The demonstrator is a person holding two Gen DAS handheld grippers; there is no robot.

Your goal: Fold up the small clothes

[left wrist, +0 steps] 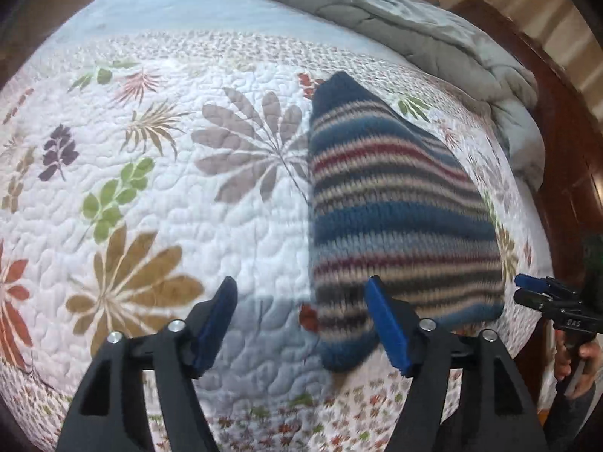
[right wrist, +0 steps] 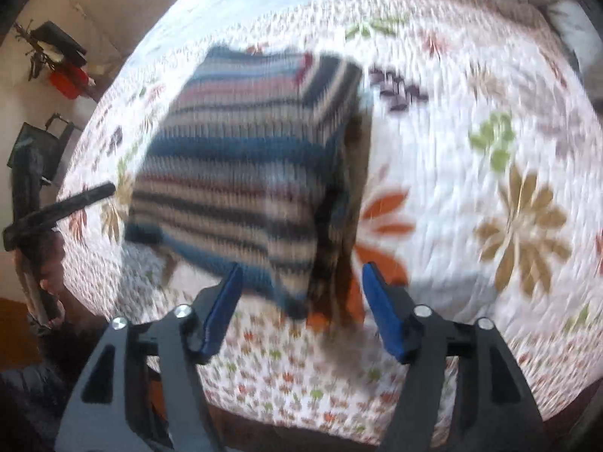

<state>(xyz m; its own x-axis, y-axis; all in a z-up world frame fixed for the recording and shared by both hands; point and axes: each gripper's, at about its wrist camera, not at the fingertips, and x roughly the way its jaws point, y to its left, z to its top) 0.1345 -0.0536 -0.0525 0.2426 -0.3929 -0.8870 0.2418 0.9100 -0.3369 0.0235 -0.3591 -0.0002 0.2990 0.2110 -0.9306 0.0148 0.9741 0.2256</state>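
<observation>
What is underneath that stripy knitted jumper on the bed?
The striped jumper lies folded on a white quilt printed with coloured leaves and flowers. The quilt shows all around it, but the patch directly beneath, and any layers folded under, are covered and cannot be seen.

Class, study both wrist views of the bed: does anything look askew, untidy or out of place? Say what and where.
The striped knit garment lies folded on the floral quilt, but unevenly: its outline tapers, and one corner sticks out at the near edge. A grey duvet sits bunched at the far side of the bed. Nothing looks spilled or damaged.
</observation>
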